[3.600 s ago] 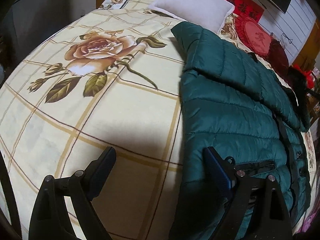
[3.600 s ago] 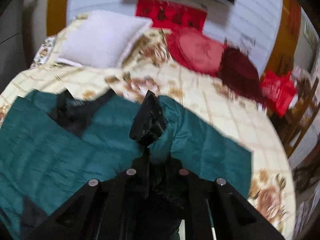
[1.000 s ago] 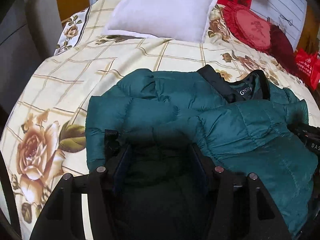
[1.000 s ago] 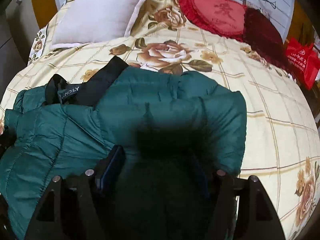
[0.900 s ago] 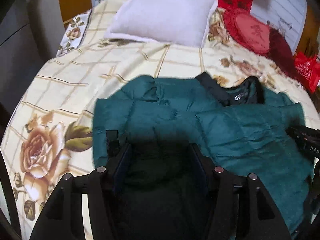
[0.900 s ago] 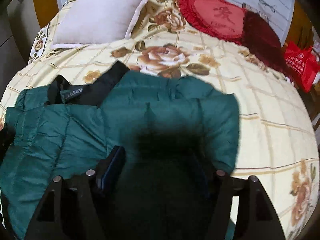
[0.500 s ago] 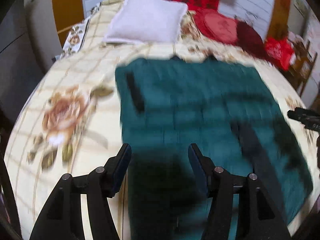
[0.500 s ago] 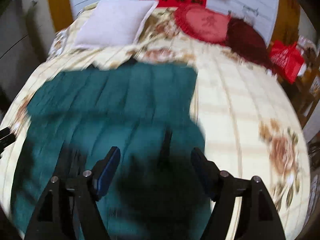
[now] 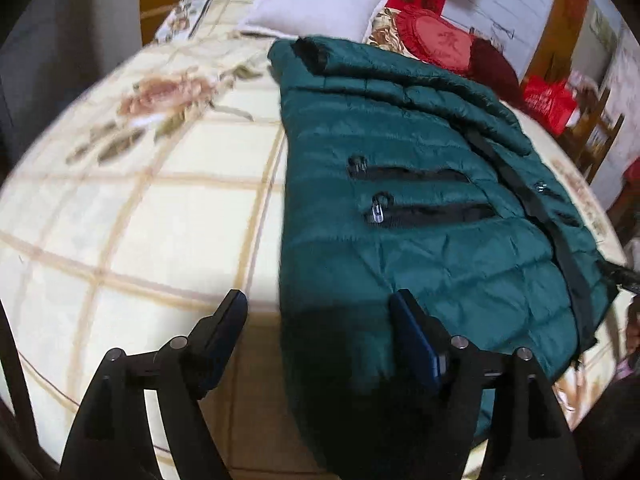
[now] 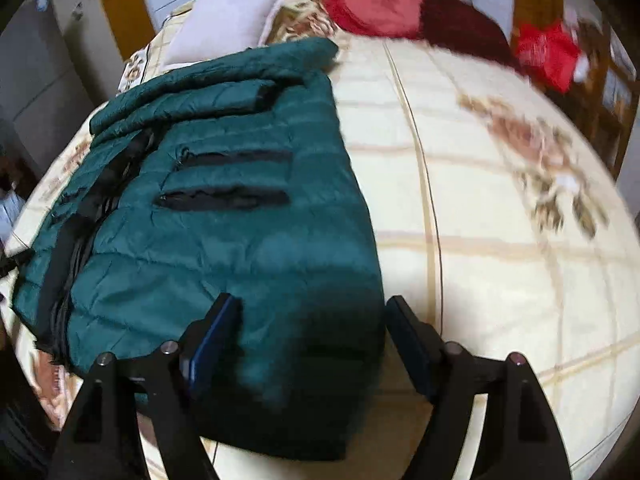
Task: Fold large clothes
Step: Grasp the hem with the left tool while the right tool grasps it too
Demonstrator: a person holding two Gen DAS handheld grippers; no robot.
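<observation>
green puffer jacket (image 9: 420, 216) flat on bed (image 9: 168, 200). left tongs (image 9: 320, 328) and right tongs (image 10: 310, 330) opening wide, jacket's near edge between each pair, pads not pressing.

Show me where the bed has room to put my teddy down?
Bare checked sheet lies left of the green jacket, below the white pillow. More bare sheet lies on the jacket's other side. By the red cushions at the head, it is crowded.

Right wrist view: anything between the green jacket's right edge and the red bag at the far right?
Nothing lies there: only bare bedspread with its rose print separates the green jacket from the red bag in the right wrist view.
</observation>
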